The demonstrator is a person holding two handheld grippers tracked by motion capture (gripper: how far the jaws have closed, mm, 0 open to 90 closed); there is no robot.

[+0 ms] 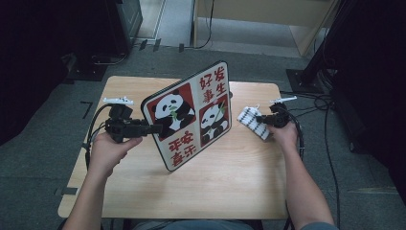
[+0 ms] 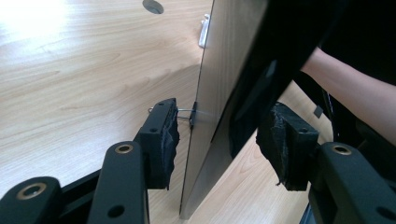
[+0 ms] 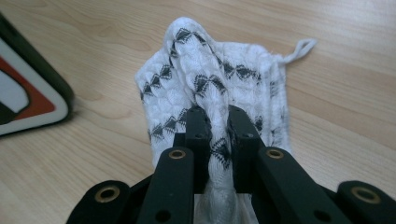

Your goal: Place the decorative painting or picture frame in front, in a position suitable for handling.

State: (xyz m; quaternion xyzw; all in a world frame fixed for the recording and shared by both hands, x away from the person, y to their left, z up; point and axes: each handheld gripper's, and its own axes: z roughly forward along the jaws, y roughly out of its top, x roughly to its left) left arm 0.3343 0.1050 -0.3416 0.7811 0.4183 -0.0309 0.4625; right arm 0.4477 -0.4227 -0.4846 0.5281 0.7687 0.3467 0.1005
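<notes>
Currently left tool (image 1: 160, 128) straddles the tilted panda board (image 1: 191, 112) edge, jaws unclenched; right tool (image 3: 218, 128) clenched on the patterned cloth (image 3: 215, 79) near surface's right edge

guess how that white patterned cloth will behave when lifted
The cloth probably hangs limp: it already bunches into a ridge where the right hand-held gripper pinches it. It looks light and thin, and its textured knit should resist slipping.

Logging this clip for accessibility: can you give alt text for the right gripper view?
The right tool pinches a raised fold of a white cloth with black patterning, which lies on a wooden table. A corner of a red, white and black board shows at left.
</notes>
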